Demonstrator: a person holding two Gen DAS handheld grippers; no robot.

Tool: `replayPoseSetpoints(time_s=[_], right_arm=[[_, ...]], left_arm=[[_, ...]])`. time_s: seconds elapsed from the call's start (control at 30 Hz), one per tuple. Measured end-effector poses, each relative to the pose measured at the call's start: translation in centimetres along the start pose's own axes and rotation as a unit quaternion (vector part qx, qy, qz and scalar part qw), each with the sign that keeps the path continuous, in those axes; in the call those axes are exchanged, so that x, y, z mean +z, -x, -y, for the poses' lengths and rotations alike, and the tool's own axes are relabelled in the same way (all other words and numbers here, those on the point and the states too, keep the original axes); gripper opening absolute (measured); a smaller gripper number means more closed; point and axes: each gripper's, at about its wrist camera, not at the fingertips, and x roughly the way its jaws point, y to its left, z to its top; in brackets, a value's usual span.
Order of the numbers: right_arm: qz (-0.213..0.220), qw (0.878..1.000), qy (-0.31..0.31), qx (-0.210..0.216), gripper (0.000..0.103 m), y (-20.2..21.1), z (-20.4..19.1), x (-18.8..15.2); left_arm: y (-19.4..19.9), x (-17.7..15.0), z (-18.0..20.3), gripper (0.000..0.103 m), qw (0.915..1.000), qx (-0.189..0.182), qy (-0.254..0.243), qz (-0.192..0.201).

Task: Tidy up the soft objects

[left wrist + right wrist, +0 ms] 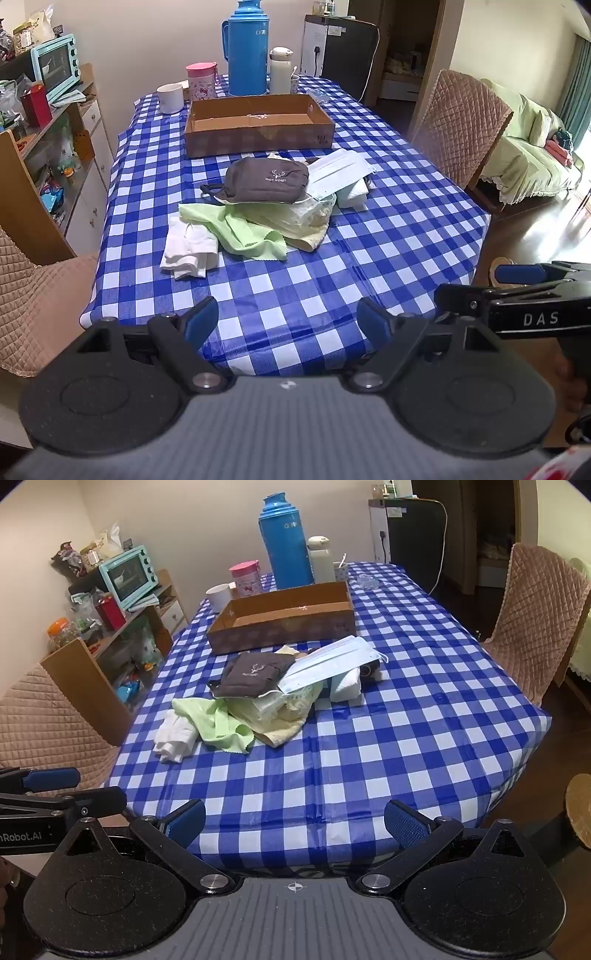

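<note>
Soft pile point(258, 206) heaped mid-surface, just before the empty cardboard box point(258, 123), likely its destination. Left gripper point(286, 325) and right gripper point(293, 823) hover at near edge, fingers apart, holding nothing, ready to reach in.

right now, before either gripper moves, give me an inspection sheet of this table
surface: blue-and-white checked tablecloth, flat.
job's things: open brown cardboard tray, nearly bare; in front of it a heap with a dark grey fabric pouch, pale blue face mask, light green cloth, white crumpled cloth.
clutter: tall blue thermos flask, pink-lidded jar, white mug.
grippers: left gripper and right gripper open, holding nothing, at the near edge.
cables: white cord by the dark cabinet.
surroundings: quilted chairs, turquoise oven.
</note>
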Motion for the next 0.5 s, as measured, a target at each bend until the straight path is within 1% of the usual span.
replayPoseSetpoints(time_s=[0.37,0.43,0.5], right_arm=[[0.0,1.0,0.003,-0.002,0.103,-0.13,0.11,0.31],[0.0,1.0,0.004,-0.002,0.103,-0.96,-0.38,0.37],[0.0,1.0,0.003,-0.002,0.103,-0.81,-0.22,0.37]], left_arm=[[-0.02,0.01,-0.02,0.081,1.0,-0.002,0.002,-0.004],[-0.06,-0.02,-0.03,0.081,1.0,-0.002,0.002,-0.005],[-0.09,-0.03,-0.05,0.081,1.0,-0.002,0.002,-0.006]])
